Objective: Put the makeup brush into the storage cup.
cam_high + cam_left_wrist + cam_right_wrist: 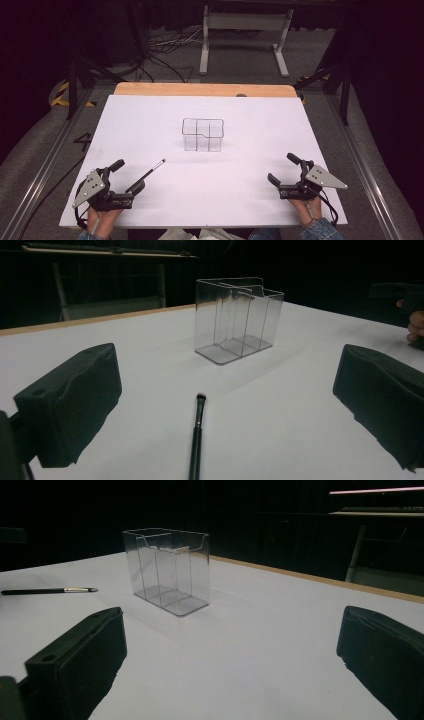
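Observation:
A clear plastic organizer [202, 135] with several compartments stands upright at the middle of the white table [260, 130]. A thin black makeup brush [150, 172] lies flat at the front left, bristles toward the organizer. My left gripper [127, 176] rests at the front left, open, and the brush handle runs between its jaws untouched. The left gripper view shows the brush [196, 440] on the table between the wide black jaws, with the organizer [235, 322] beyond. My right gripper [283, 169] rests at the front right, open and holding nothing; its own view shows the organizer [167, 570] and brush [50, 590].
A wooden strip [205, 90] borders the table's far edge. Beyond it stand a grey metal frame [245, 30] and loose cables [165, 45] on the floor. Metal rails run along both sides of the table. A hand [414, 325] appears at the right edge of the left gripper view.

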{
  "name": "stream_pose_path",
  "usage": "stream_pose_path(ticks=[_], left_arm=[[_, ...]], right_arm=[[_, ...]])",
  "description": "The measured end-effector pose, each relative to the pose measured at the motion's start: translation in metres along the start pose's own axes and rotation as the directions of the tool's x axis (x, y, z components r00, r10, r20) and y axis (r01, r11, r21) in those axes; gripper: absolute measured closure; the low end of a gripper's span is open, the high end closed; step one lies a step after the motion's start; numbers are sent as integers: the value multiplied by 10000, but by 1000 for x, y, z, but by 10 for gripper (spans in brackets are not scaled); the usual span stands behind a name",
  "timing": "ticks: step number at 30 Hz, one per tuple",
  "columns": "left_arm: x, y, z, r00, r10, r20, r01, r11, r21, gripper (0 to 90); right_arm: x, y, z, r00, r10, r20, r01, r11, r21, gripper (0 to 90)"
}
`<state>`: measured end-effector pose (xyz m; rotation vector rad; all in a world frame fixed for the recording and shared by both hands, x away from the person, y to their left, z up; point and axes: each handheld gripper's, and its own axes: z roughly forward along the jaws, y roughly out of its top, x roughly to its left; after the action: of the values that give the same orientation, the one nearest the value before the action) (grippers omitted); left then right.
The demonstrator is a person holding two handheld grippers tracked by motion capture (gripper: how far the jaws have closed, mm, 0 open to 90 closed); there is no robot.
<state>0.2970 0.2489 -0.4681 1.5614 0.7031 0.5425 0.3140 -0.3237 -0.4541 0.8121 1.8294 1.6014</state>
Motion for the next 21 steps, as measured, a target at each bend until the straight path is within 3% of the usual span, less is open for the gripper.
stream_pose_path(ticks=[5, 12, 15, 21], left_arm=[[-3, 5, 0, 9995, 306, 128, -306, 9995, -20, 0], [-3, 12, 5, 9995, 147, 283, -149, 9999, 65, 0], [-4, 21, 16, 9995, -82, 291, 83, 10000, -19, 0], [-9, 30, 32, 9987, -5, 501, 5, 10000, -8, 0]], right_arm=[[0, 0, 0, 10000, 35, 0, -35, 10000, 16, 1], [-1, 0, 0, 9999, 167, 6, -167, 9998, 77, 1], [-1, -1, 0, 9998, 183, 29, -184, 9998, 84, 1], [-1, -1, 1, 9998, 177, 49, -178, 9998, 113, 1]])
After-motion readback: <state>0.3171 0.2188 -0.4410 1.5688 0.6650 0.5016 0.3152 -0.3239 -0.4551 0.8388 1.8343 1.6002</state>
